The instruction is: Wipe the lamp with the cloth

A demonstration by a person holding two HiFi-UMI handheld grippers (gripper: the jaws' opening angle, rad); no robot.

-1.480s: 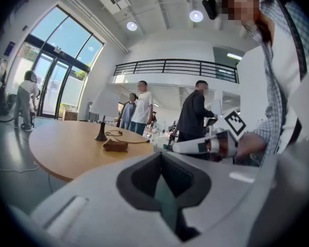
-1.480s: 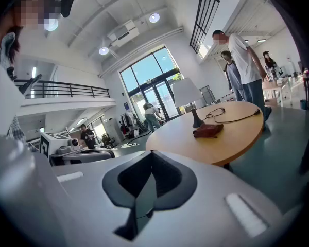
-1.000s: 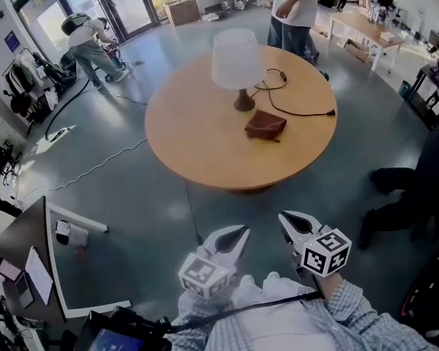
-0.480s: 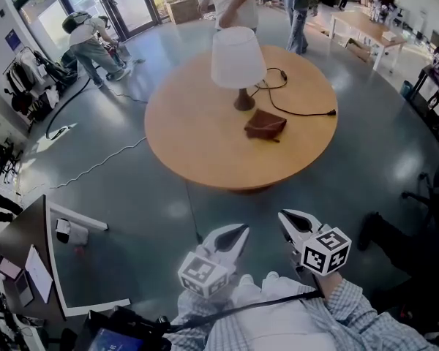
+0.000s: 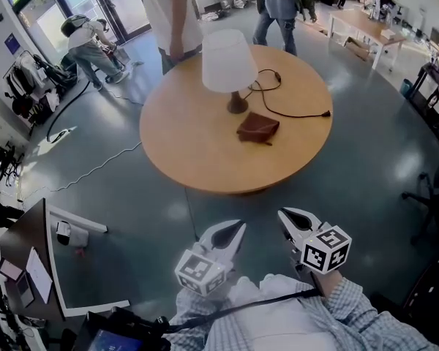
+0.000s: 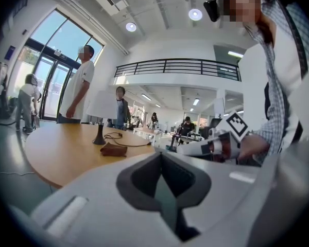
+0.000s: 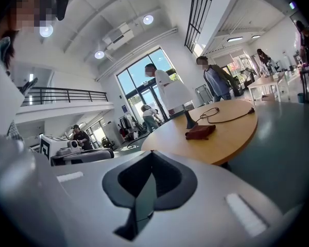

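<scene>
A white-shaded lamp [image 5: 225, 61] on a dark base stands on the round wooden table [image 5: 175, 152], with its black cord [image 5: 285, 108] trailing to the right. A crumpled dark brown cloth [image 5: 257, 128] lies just in front of the lamp; it also shows in the left gripper view [image 6: 114, 149] and the right gripper view [image 7: 200, 131]. My left gripper [image 5: 238, 228] and right gripper [image 5: 287, 215] hover near my body, well short of the table. Both are shut and hold nothing.
Two people stand at the table's far edge [image 5: 170, 13] [image 5: 278, 6]. Another person bends over near the glass doors [image 5: 88, 42]. A cable [image 5: 95, 167] runs across the grey floor on the left. A desk corner [image 5: 29, 262] sits at the lower left.
The table, lamp and cloth have shifted slightly left in the head view. The people behind the table have walked to the left. Both grippers stay shut.
</scene>
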